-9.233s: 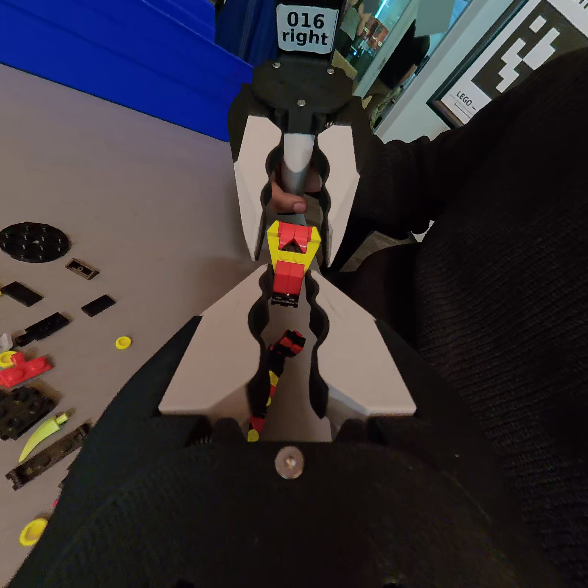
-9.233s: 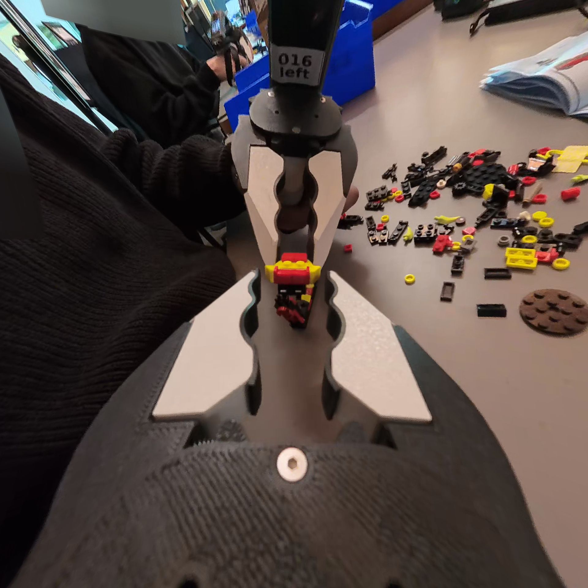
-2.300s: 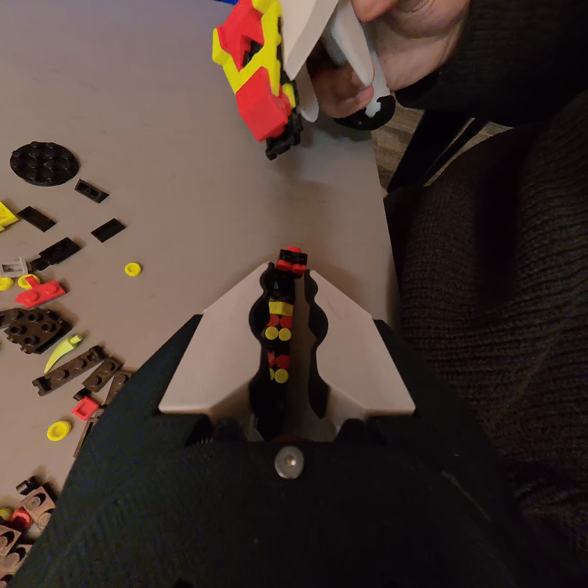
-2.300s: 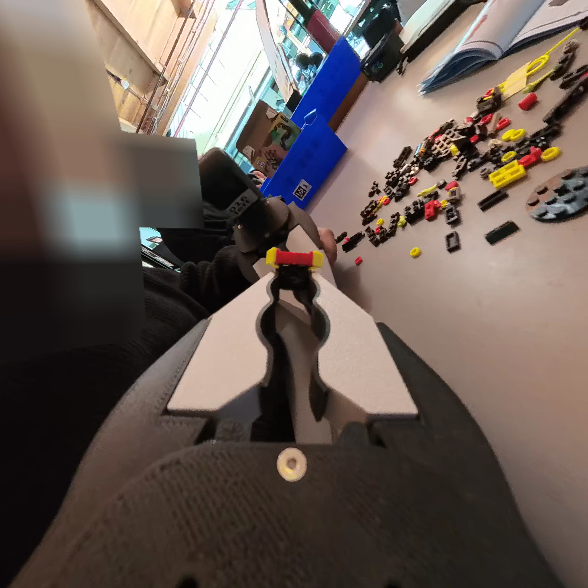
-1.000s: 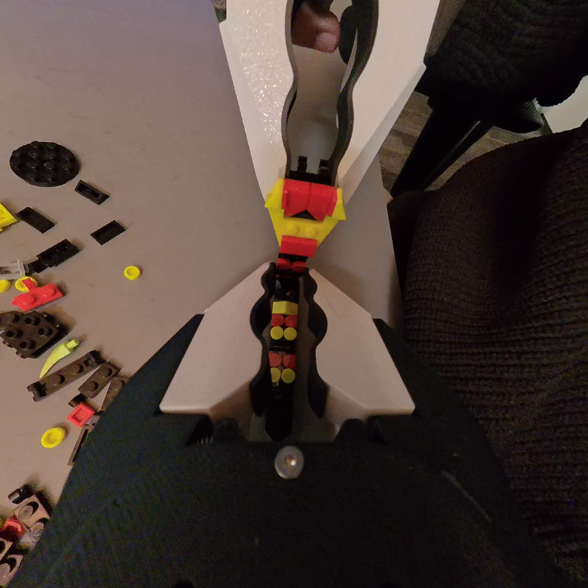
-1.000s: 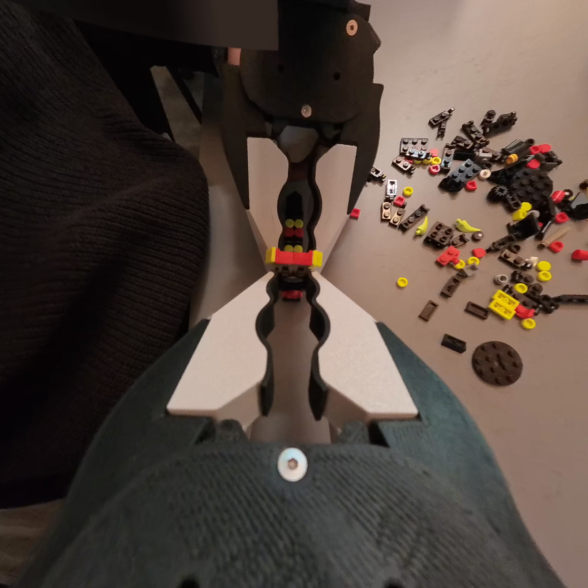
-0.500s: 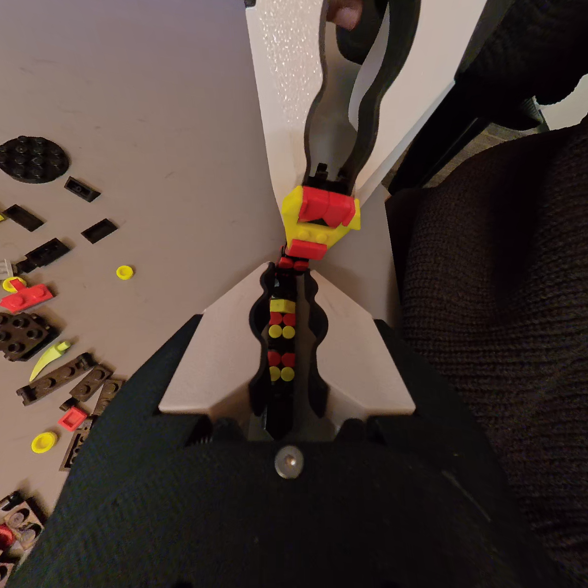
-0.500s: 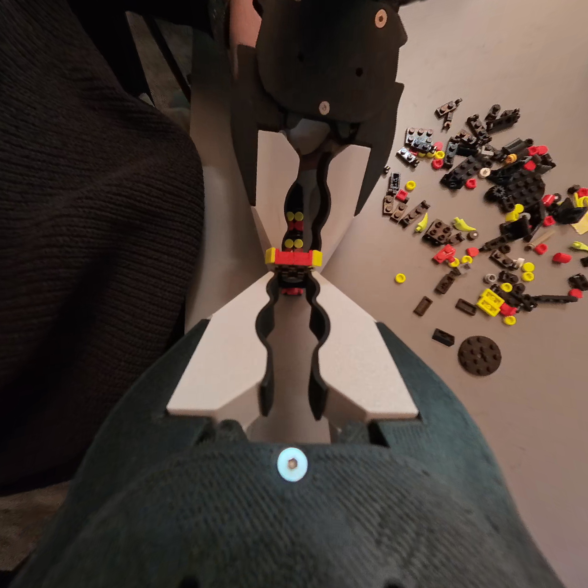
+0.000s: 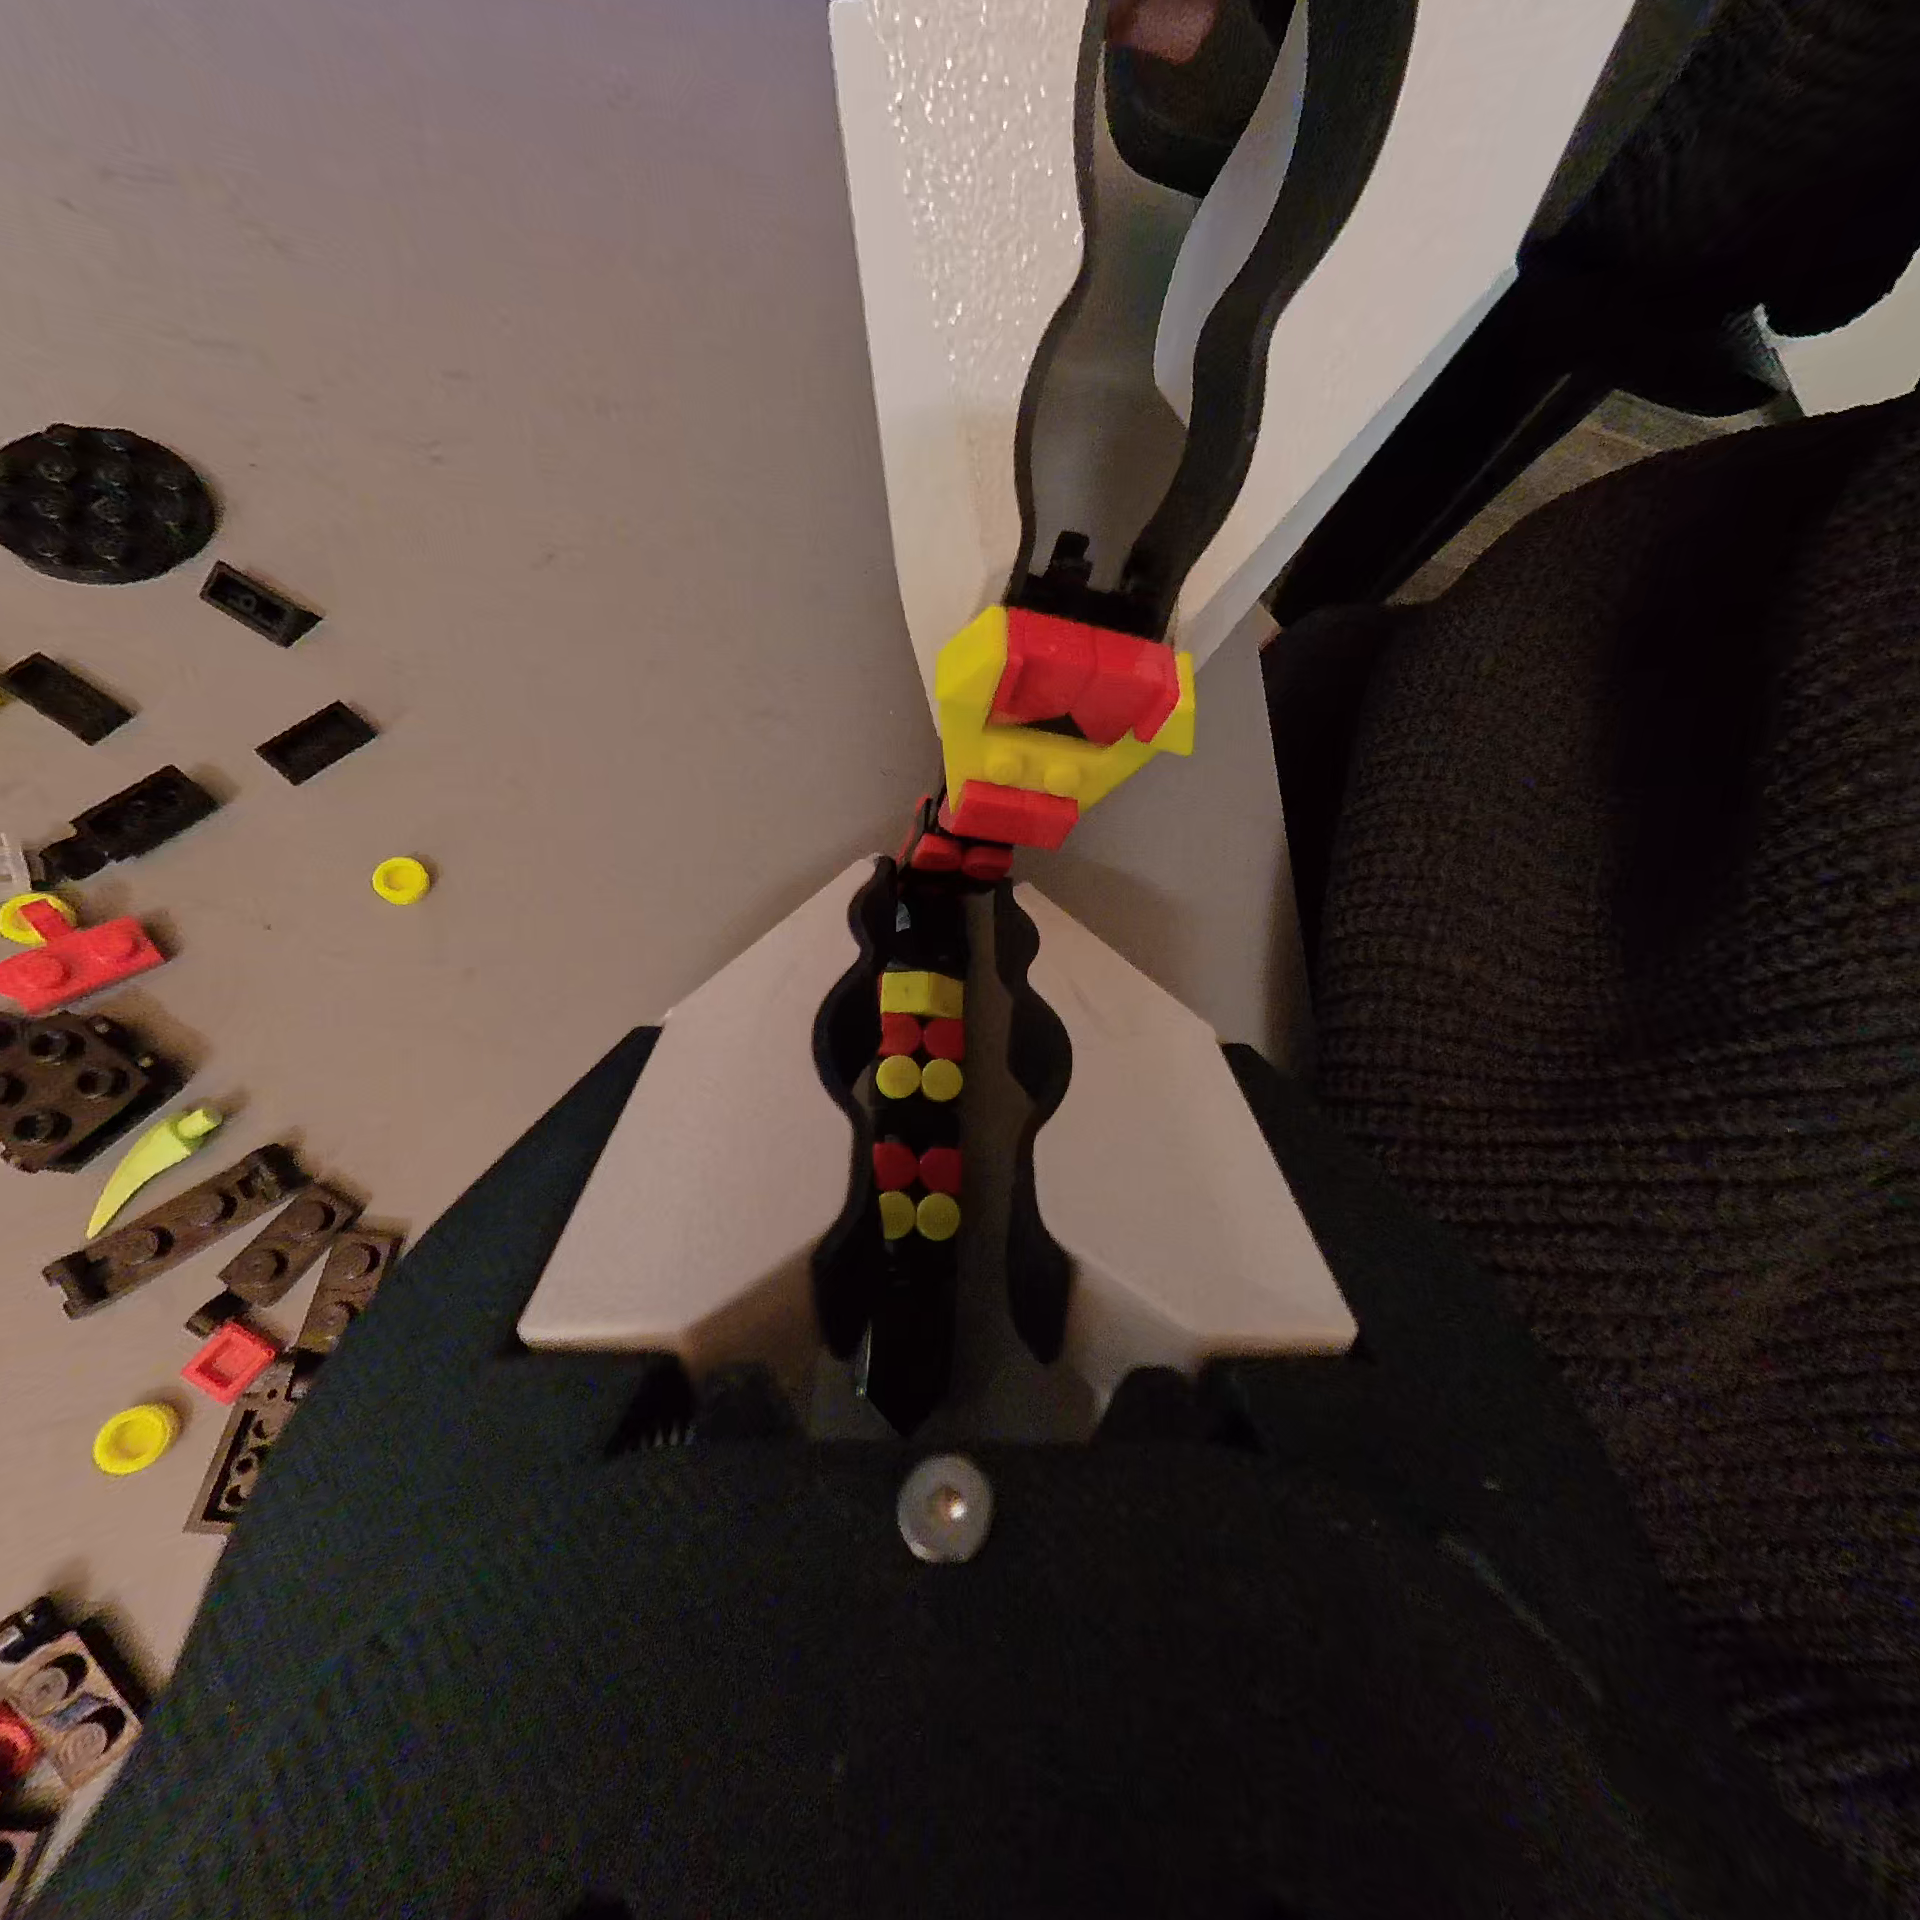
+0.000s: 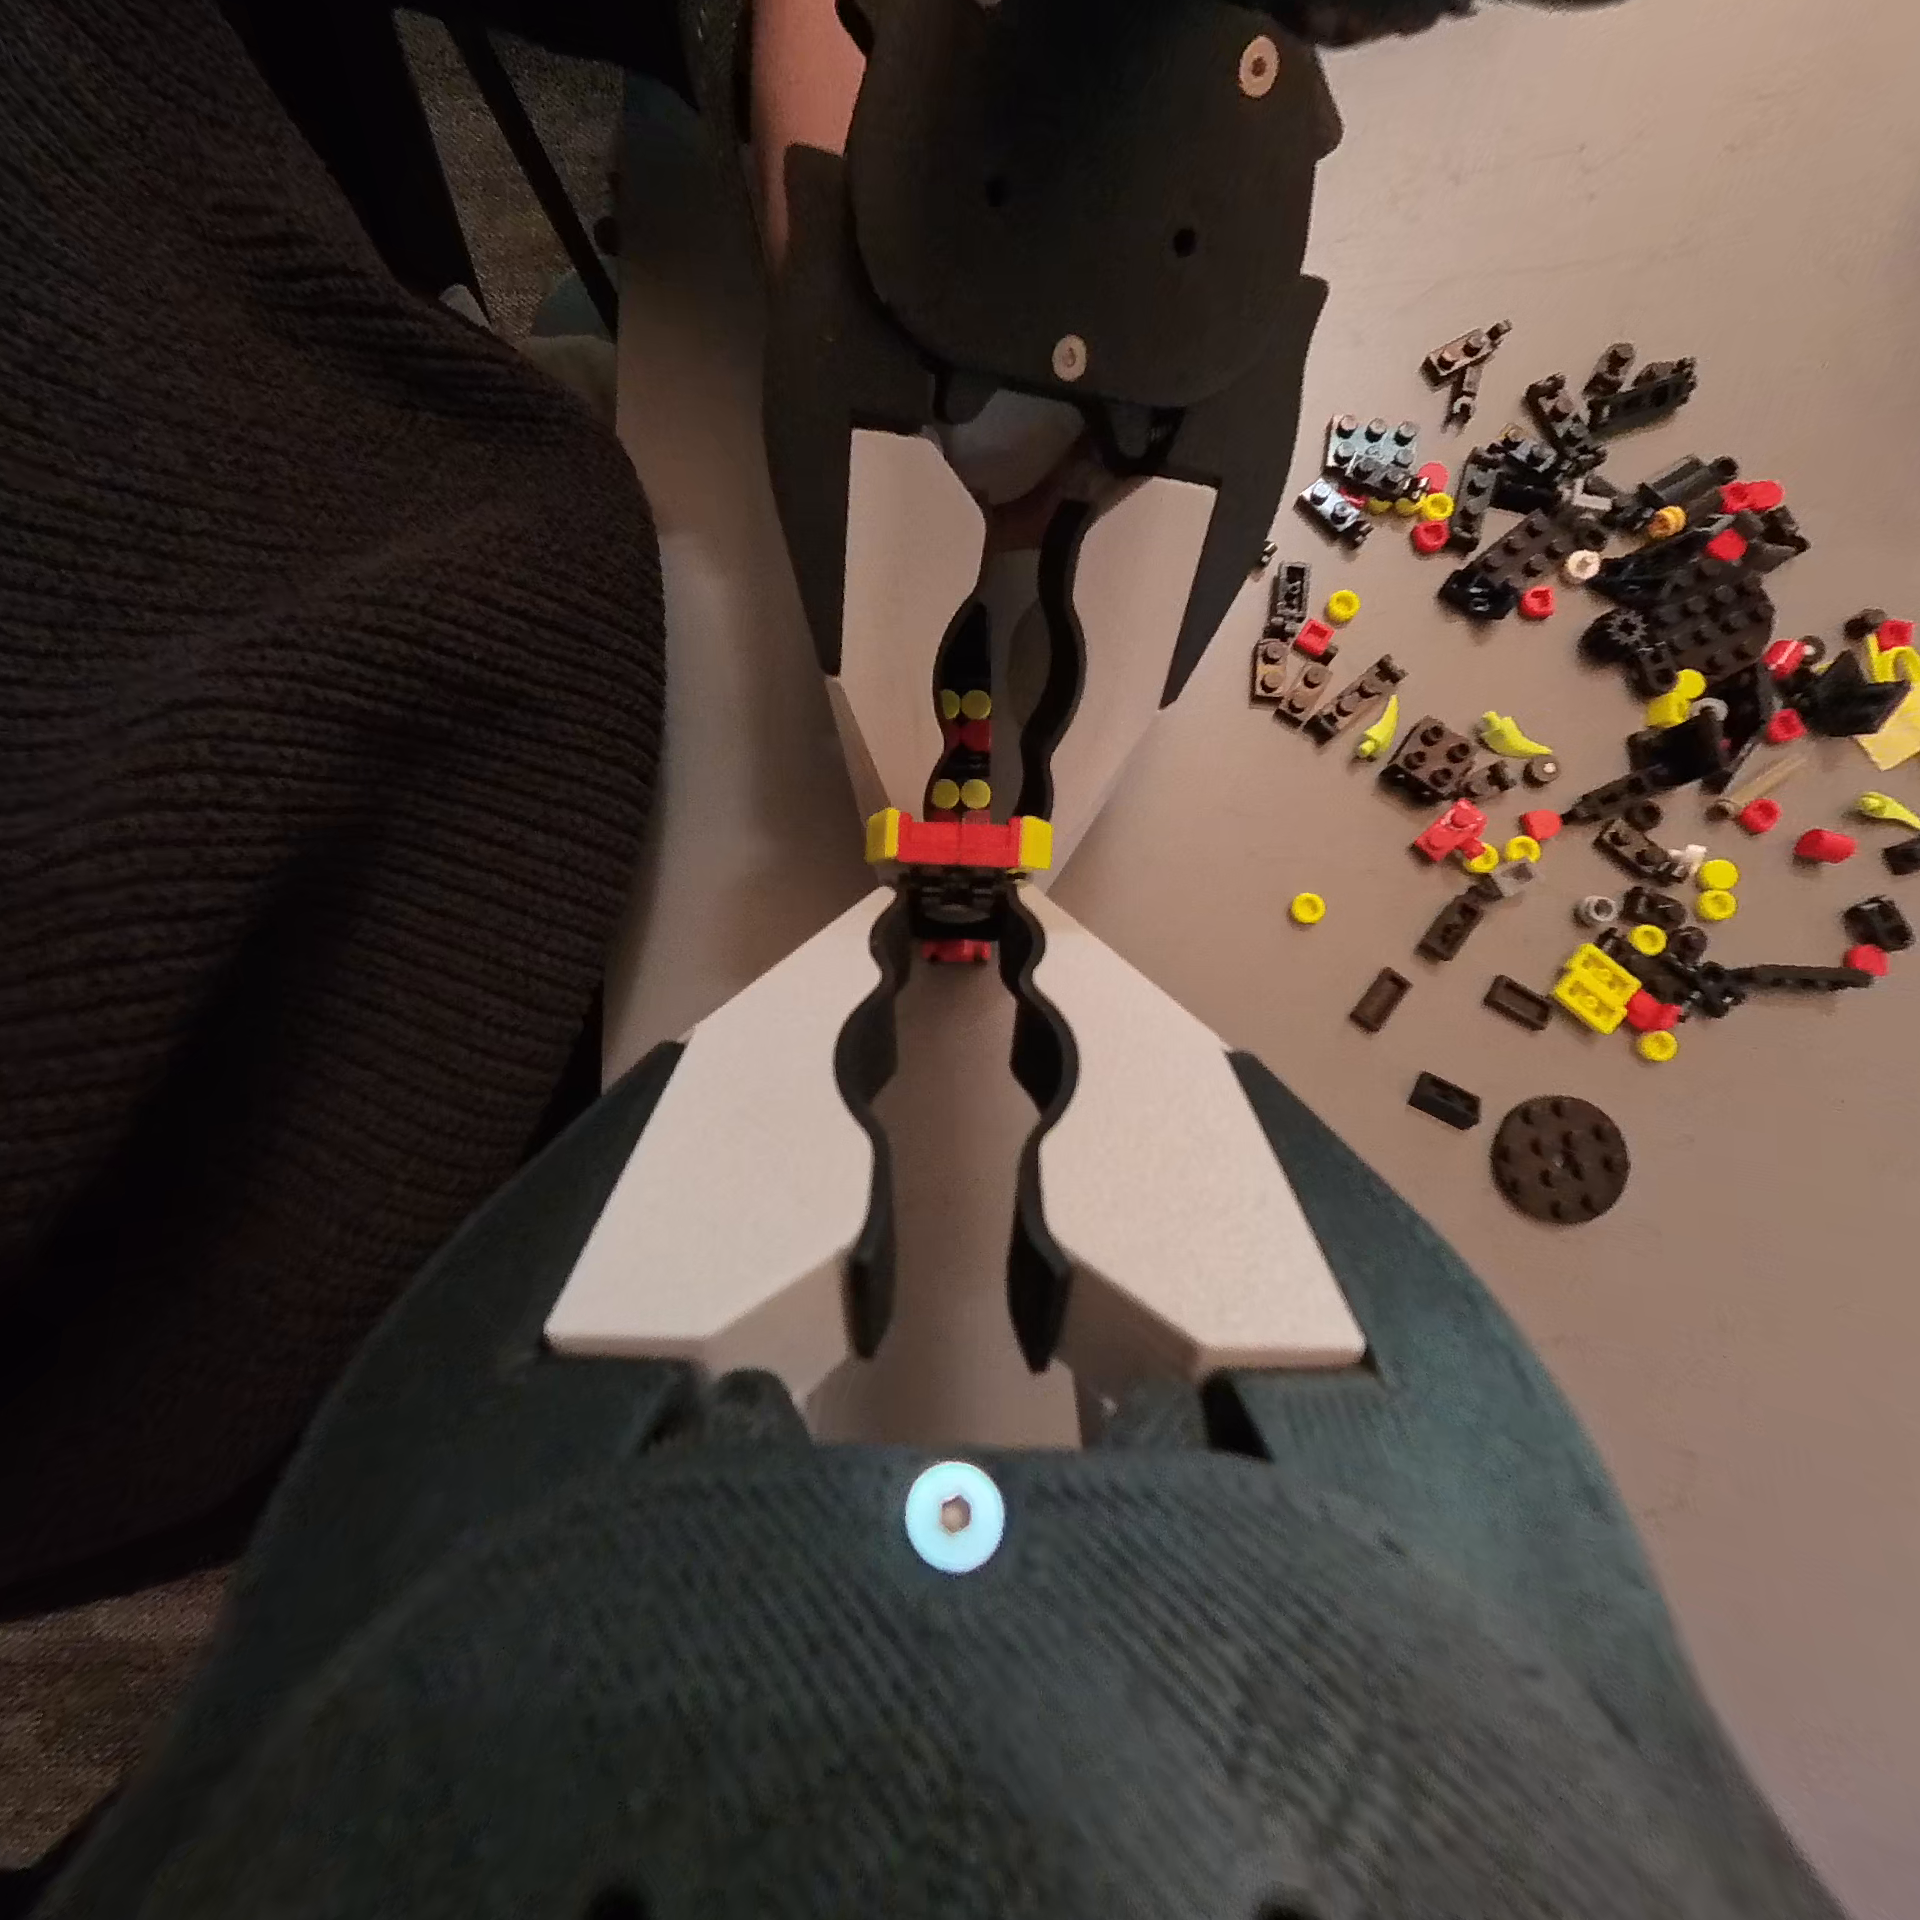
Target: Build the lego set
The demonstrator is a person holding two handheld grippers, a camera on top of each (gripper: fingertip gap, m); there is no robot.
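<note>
The left gripper [image 9: 940, 883] was clamped on a black strip [image 9: 916, 1122] studded red and yellow. Just beyond that strip, touching its tip, the right gripper [image 10: 951, 904] pinched a red-and-yellow block [image 9: 1060, 717]. Left of the strip, loose pieces [image 9: 114, 1039] lay scattered on the grey table [image 9: 520, 364].

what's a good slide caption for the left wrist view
Left gripper clamps a long black studded strip while the right gripper brings the red-and-yellow piece against its tip.
</note>
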